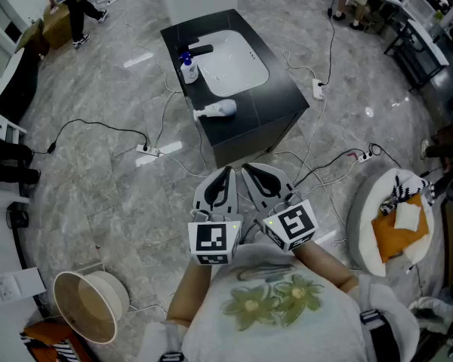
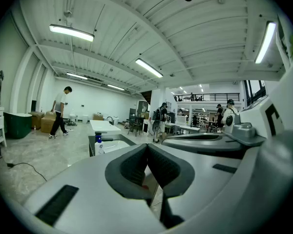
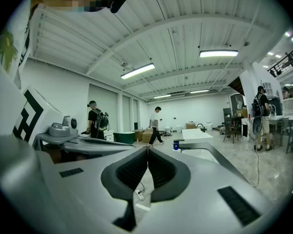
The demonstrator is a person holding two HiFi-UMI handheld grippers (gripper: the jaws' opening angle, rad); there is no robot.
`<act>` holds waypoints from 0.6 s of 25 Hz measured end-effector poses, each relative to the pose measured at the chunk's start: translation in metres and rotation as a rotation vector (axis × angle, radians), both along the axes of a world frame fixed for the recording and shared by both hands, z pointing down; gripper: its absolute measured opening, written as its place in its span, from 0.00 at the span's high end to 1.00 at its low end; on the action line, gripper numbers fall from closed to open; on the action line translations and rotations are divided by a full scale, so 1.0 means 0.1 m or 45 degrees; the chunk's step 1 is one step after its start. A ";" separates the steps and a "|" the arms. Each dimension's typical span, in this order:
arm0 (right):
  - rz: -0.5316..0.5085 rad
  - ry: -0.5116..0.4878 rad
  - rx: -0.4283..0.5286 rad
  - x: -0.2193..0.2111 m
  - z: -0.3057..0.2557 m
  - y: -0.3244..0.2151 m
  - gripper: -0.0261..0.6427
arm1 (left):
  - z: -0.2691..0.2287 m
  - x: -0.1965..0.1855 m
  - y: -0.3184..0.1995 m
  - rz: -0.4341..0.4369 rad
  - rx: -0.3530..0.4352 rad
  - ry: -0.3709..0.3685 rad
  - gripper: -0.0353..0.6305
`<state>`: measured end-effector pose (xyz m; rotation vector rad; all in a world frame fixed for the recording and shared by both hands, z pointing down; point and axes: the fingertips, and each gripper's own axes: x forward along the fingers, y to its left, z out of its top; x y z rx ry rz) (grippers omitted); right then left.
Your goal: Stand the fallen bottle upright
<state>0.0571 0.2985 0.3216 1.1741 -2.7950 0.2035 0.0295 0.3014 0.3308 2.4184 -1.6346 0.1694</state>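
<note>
A smooth white plastic bottle (image 1: 215, 110) is lying sideways on the black box-shaped table (image 1: 281, 96); the left hand-held gripper (image 1: 227, 173) and right hand-held gripper (image 1: 247, 170) are pressing ribbed pads together, empty.

Floor (image 1: 106, 202) before the cabinet (image 1: 279, 119) is open but for cables (image 1: 332, 162); an upright bottle (image 1: 189, 71) stands behind the fallen bottle (image 1: 220, 109)
</note>
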 end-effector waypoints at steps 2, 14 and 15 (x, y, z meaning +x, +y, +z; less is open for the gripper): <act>0.003 -0.012 -0.006 -0.11 0.03 -0.03 0.90 | 0.00 -0.12 -0.04 0.012 0.009 -0.001 0.92; 0.090 0.032 -0.030 -0.49 0.24 -0.08 0.90 | 0.22 -0.64 -0.20 0.095 -0.031 0.001 0.92; 0.099 0.037 -0.029 -0.49 0.25 -0.08 0.90 | 0.23 -0.65 -0.21 0.101 -0.036 0.010 0.92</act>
